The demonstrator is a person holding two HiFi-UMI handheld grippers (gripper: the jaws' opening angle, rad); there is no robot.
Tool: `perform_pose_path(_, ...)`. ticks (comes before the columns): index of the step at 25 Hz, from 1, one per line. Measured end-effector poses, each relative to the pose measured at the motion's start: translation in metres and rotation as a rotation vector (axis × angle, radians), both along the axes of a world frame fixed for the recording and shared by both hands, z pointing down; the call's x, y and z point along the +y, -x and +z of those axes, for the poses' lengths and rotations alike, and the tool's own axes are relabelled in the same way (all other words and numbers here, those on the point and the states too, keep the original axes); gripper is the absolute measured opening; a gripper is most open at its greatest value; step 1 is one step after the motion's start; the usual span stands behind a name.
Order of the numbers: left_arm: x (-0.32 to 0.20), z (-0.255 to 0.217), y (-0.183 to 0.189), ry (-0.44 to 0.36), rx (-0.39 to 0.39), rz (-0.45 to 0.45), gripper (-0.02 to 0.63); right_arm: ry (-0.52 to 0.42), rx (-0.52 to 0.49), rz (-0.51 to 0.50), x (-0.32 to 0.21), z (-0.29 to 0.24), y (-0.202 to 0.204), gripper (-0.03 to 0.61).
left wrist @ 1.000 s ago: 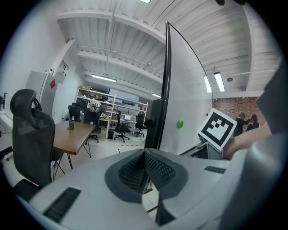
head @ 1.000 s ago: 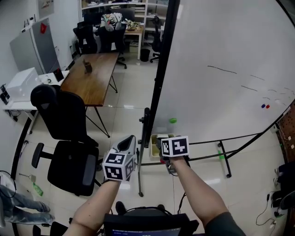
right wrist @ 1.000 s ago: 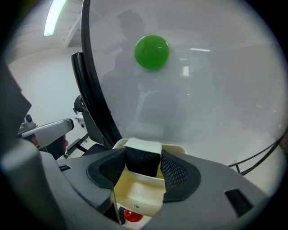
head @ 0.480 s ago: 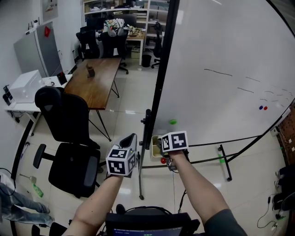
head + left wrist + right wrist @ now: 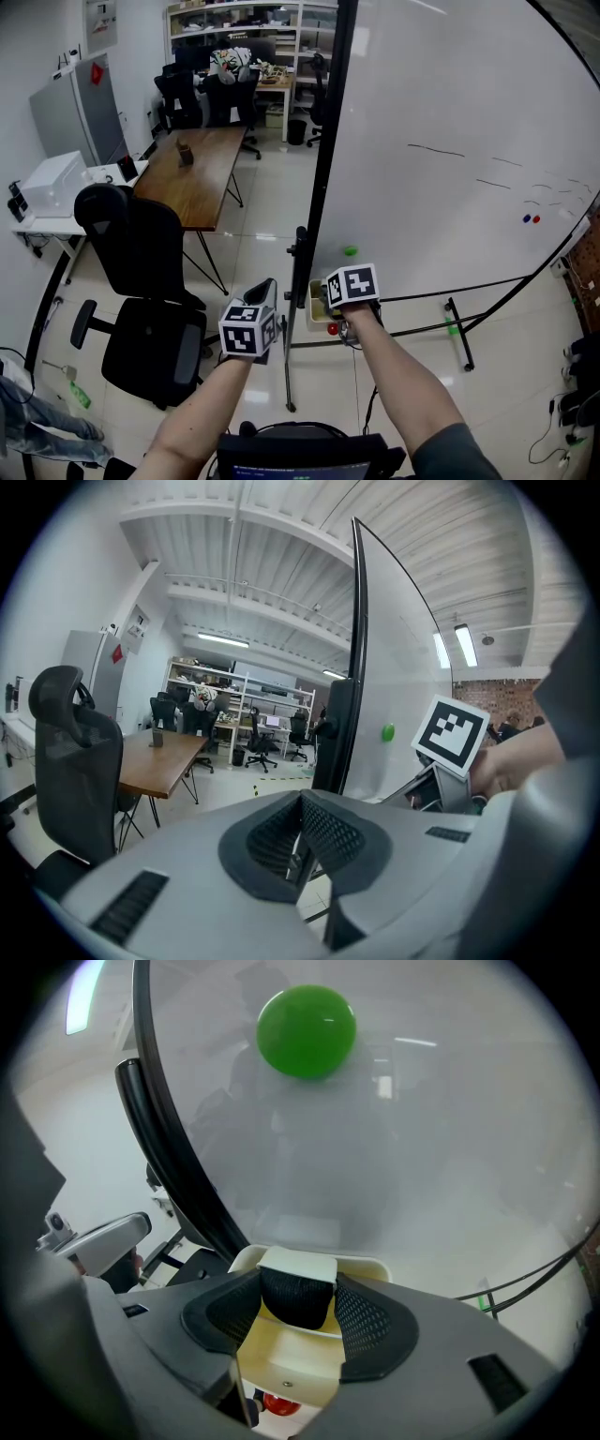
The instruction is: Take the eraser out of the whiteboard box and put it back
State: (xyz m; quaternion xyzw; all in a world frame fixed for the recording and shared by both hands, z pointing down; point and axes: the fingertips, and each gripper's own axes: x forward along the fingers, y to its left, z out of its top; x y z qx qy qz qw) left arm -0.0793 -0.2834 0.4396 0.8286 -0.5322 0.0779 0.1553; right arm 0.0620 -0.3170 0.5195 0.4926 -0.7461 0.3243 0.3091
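Eraser gripped over the open box at the whiteboard's lower corner

The eraser (image 5: 297, 1296) is a small block with a black felt body and a cream-white back. It stands upright with the pale back on top, pinched at its two sides between the pads of the right gripper (image 5: 298, 1288). It sits at the far wall of the box (image 5: 281, 1363), the side next to the whiteboard (image 5: 422, 1147). Whether its lower end is still inside cannot be told. The box is a shallow cream-yellow tray with rounded corners and an open top, fixed at the board's lower left corner just beside the black edge.
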Motion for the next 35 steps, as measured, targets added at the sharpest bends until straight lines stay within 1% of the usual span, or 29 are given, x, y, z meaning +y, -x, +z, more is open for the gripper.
perform_pose_path(7,-0.002,0.002,0.008,0.018,-0.007,-0.02,0.028,0.006,0.01,0.008,0.002,0.0,0.001,0.272)
perform_pose_path(12,0.005,-0.004,0.01,0.01,0.001,-0.009,0.029,-0.011,0.015,0.021,0.002,-0.003,-0.002,0.276)
perform_pose_path(13,0.006,-0.006,0.01,0.007,0.004,-0.007,0.028,-0.022,0.016,0.023,0.003,-0.004,-0.002,0.286)
perform_pose_path(14,0.008,-0.007,0.01,0.003,0.008,-0.006,0.028,-0.036,0.01,0.025,0.003,-0.007,-0.002,0.329)
perform_pose_path(15,0.01,-0.008,0.011,-0.001,0.012,-0.005,0.029,-0.053,-0.006,0.026,0.004,-0.01,-0.001,0.358)
perform_pose_path(19,0.015,-0.01,0.014,-0.007,0.025,-0.009,0.029,-0.143,-0.065,0.017,0.01,-0.035,0.004,0.379)
perform_pose_path(21,0.018,-0.012,0.016,-0.013,0.031,-0.012,0.029,-0.193,-0.086,0.013,0.014,-0.052,0.005,0.379)
perform_pose_path(23,0.023,-0.016,0.019,-0.02,0.043,-0.02,0.028,-0.248,-0.132,0.008,0.02,-0.072,0.006,0.377)
perform_pose_path(24,0.025,-0.018,0.021,-0.022,0.055,-0.027,0.029,-0.276,-0.162,0.001,0.024,-0.084,0.007,0.369)
perform_pose_path(26,0.029,-0.025,0.025,-0.03,0.079,-0.037,0.029,-0.34,-0.225,-0.016,0.034,-0.109,0.008,0.311)
perform_pose_path(28,0.036,-0.036,0.027,-0.047,0.095,-0.03,0.028,-0.433,-0.271,-0.027,0.045,-0.137,0.006,0.225)
perform_pose_path(30,0.044,-0.049,0.025,-0.068,0.102,-0.01,0.028,-0.552,-0.283,-0.021,0.057,-0.164,0.0,0.116)
perform_pose_path(31,0.048,-0.056,0.022,-0.081,0.103,0.004,0.028,-0.609,-0.277,-0.019,0.062,-0.175,-0.003,0.095)
perform_pose_path(33,0.055,-0.073,0.017,-0.115,0.094,0.035,0.028,-0.691,-0.262,-0.028,0.072,-0.19,-0.007,0.089)
perform_pose_path(35,0.061,-0.089,0.013,-0.15,0.096,0.054,0.028,-0.747,-0.282,-0.033,0.084,-0.204,-0.009,0.023)
